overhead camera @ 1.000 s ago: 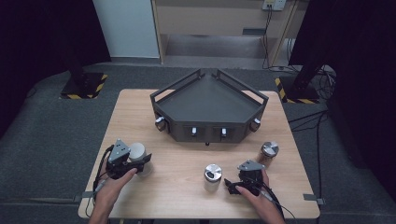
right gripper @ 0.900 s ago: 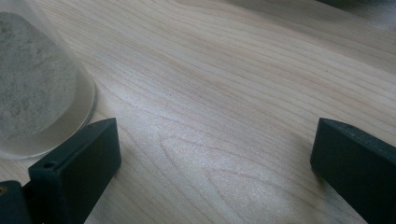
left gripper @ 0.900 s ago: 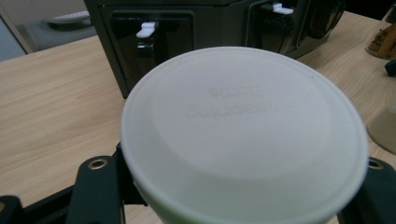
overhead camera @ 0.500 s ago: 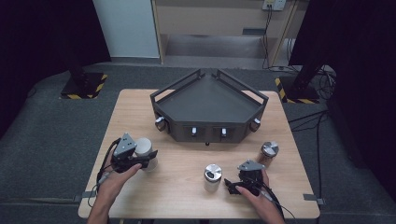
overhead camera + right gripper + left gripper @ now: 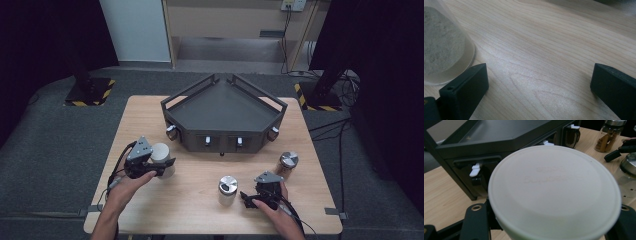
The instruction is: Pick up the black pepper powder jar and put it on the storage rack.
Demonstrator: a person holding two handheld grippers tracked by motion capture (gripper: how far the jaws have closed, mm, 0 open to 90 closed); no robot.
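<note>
Over on the left side of the table [image 5: 150, 120], the left gripper [image 5: 162, 165] has its jaws clamped around a white-lidded jar [image 5: 161, 157], and in the left gripper view that pale lid [image 5: 554, 192] looms right up at the camera, with a black jaw standing against the jar wall on either side below the rim. It sits in the grip just in front of the dark angular tray [image 5: 222, 112], near its left corner. Judging by the look of it, this jar is a rigid, round, smooth-walled thing, so it should not give under the pads, but a curved slick wall could twist or slide if the squeeze is off-centre; taking it across the widest part of the body, below the lid, looks the safest hold, and that seems to be the hold here. Weight is hard to call, as its contents are not visible. Across the table, the right gripper [image 5: 250, 199] rests low on the wood with its jaws spread wide and nothing between them, its left jaw just beside a metal-capped jar [image 5: 227, 190] holding a pale powder [image 5: 441, 40]. Farther right stands a second capped jar [image 5: 287, 165] with brown pieces inside; both look like glass, so knocks are worth avoiding.
</note>
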